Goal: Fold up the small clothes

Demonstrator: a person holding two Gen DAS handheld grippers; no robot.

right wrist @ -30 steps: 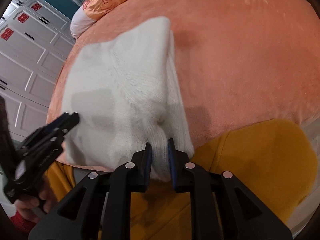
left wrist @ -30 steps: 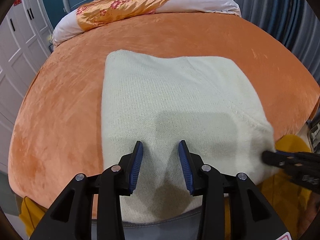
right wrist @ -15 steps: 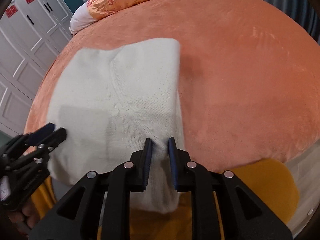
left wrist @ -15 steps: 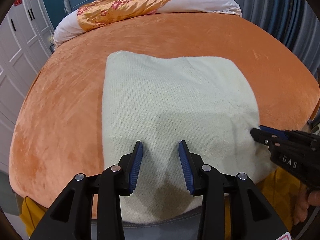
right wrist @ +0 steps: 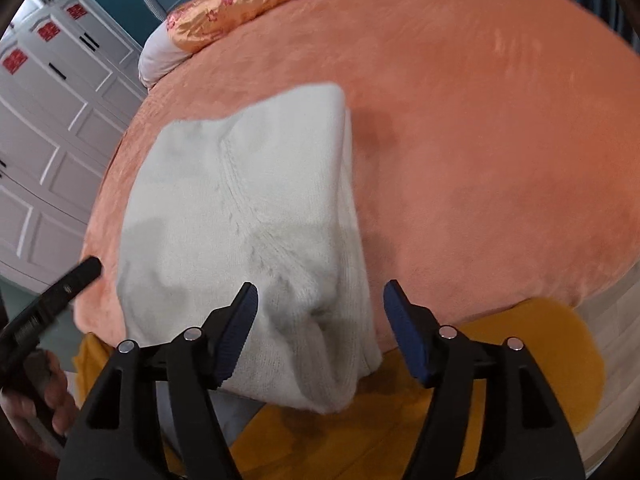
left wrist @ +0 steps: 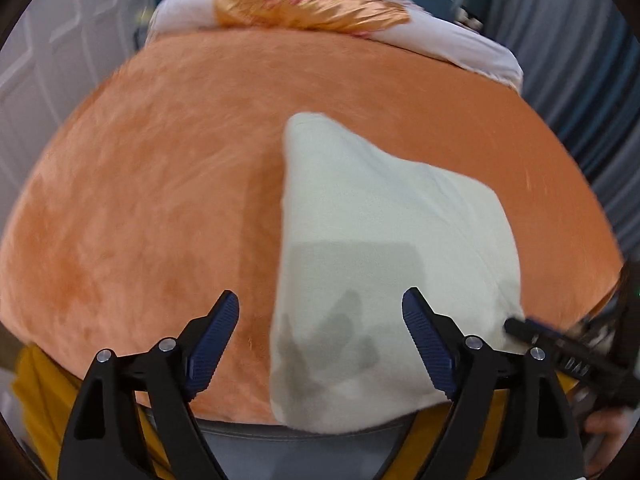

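Note:
A cream knitted garment lies folded on the orange bed cover, its near edge hanging over the bed's front edge. It also shows in the right wrist view. My left gripper is open wide and empty above the garment's near left part. My right gripper is open wide and empty above the garment's near right corner. The right gripper's tip shows at the garment's right edge in the left wrist view. The left gripper's tip shows left of the garment in the right wrist view.
An orange satin pillow on white bedding lies at the head of the bed. White cupboard doors stand to the left. A yellow cloth hangs below the bed's front edge. Blue curtains are on the right.
My right gripper has let go of the garment's corner and opened wide. My left gripper has opened wider and shifted left, so the garment now sits to the right in its view.

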